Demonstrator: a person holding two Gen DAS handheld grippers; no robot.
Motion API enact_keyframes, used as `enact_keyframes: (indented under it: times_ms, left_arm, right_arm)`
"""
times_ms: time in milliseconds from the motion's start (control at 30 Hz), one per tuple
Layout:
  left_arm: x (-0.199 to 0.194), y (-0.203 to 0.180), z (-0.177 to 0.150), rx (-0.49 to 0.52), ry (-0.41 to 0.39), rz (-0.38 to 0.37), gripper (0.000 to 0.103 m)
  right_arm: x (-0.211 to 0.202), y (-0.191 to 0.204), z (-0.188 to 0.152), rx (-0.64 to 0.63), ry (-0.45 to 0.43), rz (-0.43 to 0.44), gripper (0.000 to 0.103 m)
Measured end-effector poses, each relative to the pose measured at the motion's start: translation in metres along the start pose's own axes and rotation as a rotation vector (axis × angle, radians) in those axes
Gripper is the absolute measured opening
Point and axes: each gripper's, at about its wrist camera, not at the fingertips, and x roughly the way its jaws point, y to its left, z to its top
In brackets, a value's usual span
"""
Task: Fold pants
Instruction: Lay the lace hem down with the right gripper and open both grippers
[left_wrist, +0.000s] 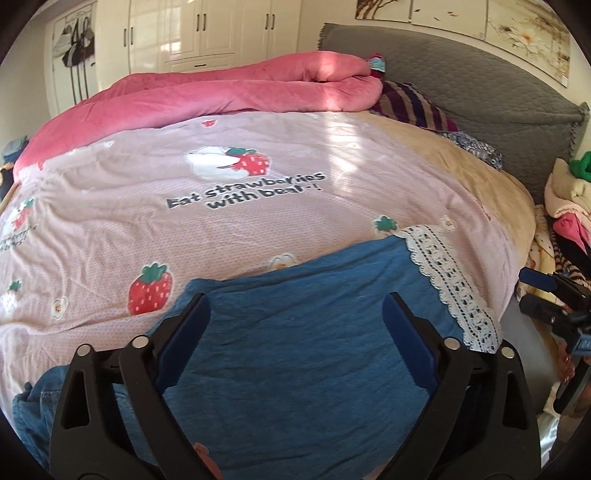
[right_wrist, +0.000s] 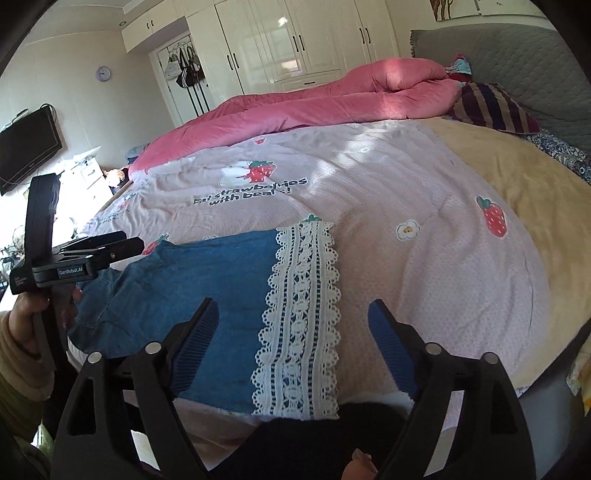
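Blue denim pants with a white lace hem lie flat on the pink strawberry bedcover near the bed's front edge. My left gripper is open and hovers over the denim, empty. In the right wrist view the pants lie left of centre, with the lace hem running toward me. My right gripper is open above the lace hem, empty. The left gripper shows at the left, held by a hand. The right gripper shows at the right edge of the left wrist view.
A rolled pink duvet lies across the far side of the bed. A striped pillow and grey headboard are at the right. A beige blanket covers the right side. A clothes pile sits beside the bed.
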Motion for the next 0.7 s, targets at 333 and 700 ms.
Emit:
enact_keyframes:
  times_ms: [333,700]
  left_arm:
    - [0.035,-0.038,0.014,0.132,0.042,-0.115,0.091]
    - [0.126,-0.091,0.052,0.296,0.199,-0.28,0.091]
  right_arm:
    - [0.022,-0.007,-0.027,0.049,0.096,0.017,0.087]
    - [0.057,-0.013,-0.043,0.167,0.226,0.09,0.067]
